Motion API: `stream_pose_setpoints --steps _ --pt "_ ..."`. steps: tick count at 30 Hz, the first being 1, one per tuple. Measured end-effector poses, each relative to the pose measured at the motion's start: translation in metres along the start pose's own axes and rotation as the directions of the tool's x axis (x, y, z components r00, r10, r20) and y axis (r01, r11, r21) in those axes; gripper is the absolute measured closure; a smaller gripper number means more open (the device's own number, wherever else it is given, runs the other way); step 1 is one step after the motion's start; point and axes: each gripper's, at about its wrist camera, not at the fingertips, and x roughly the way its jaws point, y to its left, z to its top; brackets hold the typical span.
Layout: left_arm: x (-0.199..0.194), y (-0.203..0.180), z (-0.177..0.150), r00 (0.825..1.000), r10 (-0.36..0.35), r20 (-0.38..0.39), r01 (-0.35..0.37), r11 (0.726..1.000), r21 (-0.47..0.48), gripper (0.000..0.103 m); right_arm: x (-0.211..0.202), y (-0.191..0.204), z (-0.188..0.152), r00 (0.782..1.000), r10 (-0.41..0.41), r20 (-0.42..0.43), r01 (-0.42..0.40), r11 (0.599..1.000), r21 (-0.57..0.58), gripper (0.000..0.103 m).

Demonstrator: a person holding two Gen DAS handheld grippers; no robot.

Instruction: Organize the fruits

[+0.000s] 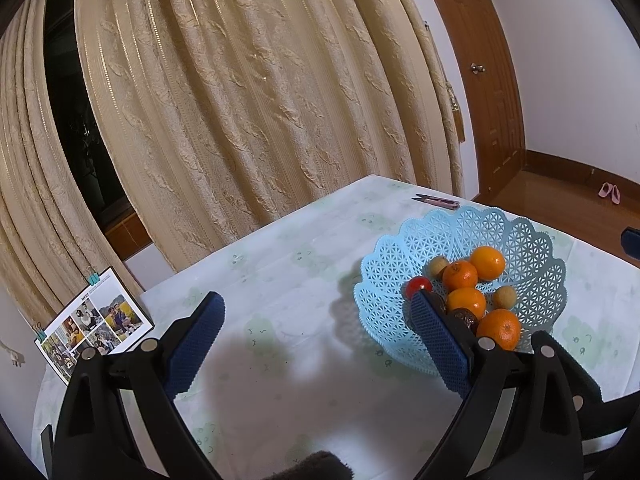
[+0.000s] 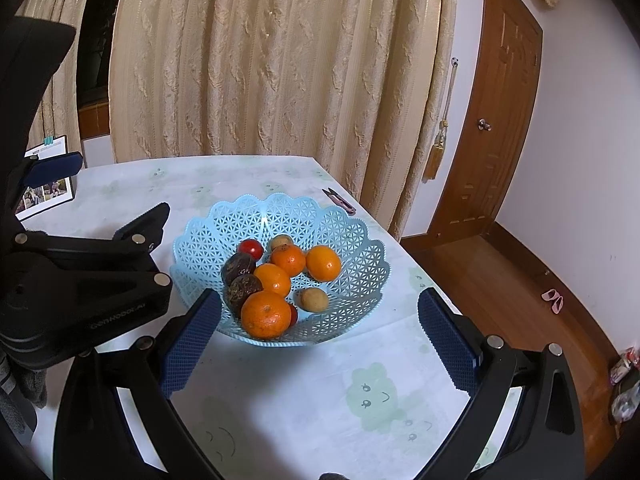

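A light blue lattice basket (image 2: pixel 352 240) stands on the table and holds several oranges (image 2: pixel 266 314), two dark brown fruits (image 2: pixel 242 290), small tan fruits (image 2: pixel 314 300) and a red one (image 2: pixel 251 249). The basket also shows in the left wrist view (image 1: pixel 532 240). My left gripper (image 1: pixel 316 344) is open and empty over bare tablecloth, left of the basket; its right finger overlaps the basket rim in that view. It also shows in the right wrist view (image 2: pixel 100 208). My right gripper (image 2: pixel 320 344) is open and empty, just in front of the basket.
The table (image 2: pixel 300 400) has a pale cloth with green cartoon prints. Small pink snips (image 2: pixel 340 200) lie at the far edge behind the basket. A photo card (image 1: pixel 92 324) stands at the far left. Curtains hang behind; a wooden door and floor are to the right.
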Motion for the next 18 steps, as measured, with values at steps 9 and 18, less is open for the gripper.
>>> stream_pose_setpoints --steps 9,18 --pt "0.0002 -0.0005 -0.0014 1.0 0.0 0.0 0.0 1.0 0.003 0.01 0.0005 0.0007 -0.0014 1.0 0.001 -0.001 -0.001 1.0 -0.003 0.003" --pt "-0.0007 -0.0007 -0.0027 1.0 0.004 0.013 -0.004 1.0 0.011 0.01 -0.0001 0.0013 -0.0023 1.0 0.001 -0.001 -0.001 1.0 -0.007 0.003"
